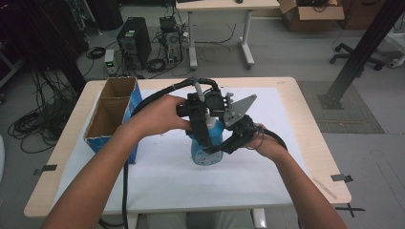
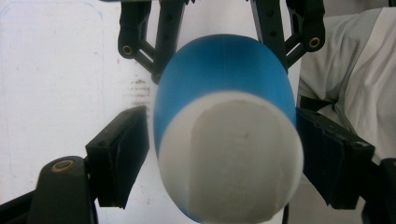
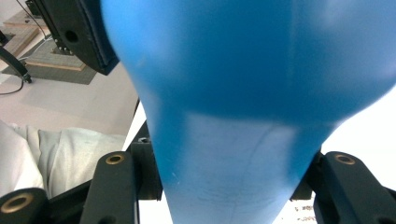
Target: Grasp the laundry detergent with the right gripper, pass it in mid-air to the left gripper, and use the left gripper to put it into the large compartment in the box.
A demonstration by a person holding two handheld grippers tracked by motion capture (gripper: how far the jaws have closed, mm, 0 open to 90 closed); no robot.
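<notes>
Bottle [image 1: 206, 145] clamped by right gripper [image 1: 224, 143] mid-bench, left gripper [image 1: 203, 136] wide around cap; next, closing squarely, box [image 1: 114, 112] at nine o'clock.

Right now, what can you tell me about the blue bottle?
The blue bottle looks like smooth plastic, sky blue with a white cap end. It stands on the white table cover, near the middle. The right gripper has its jaws against the bottle's narrow part. The left gripper has a pad either side of the cap end, with a small gap showing.
</notes>
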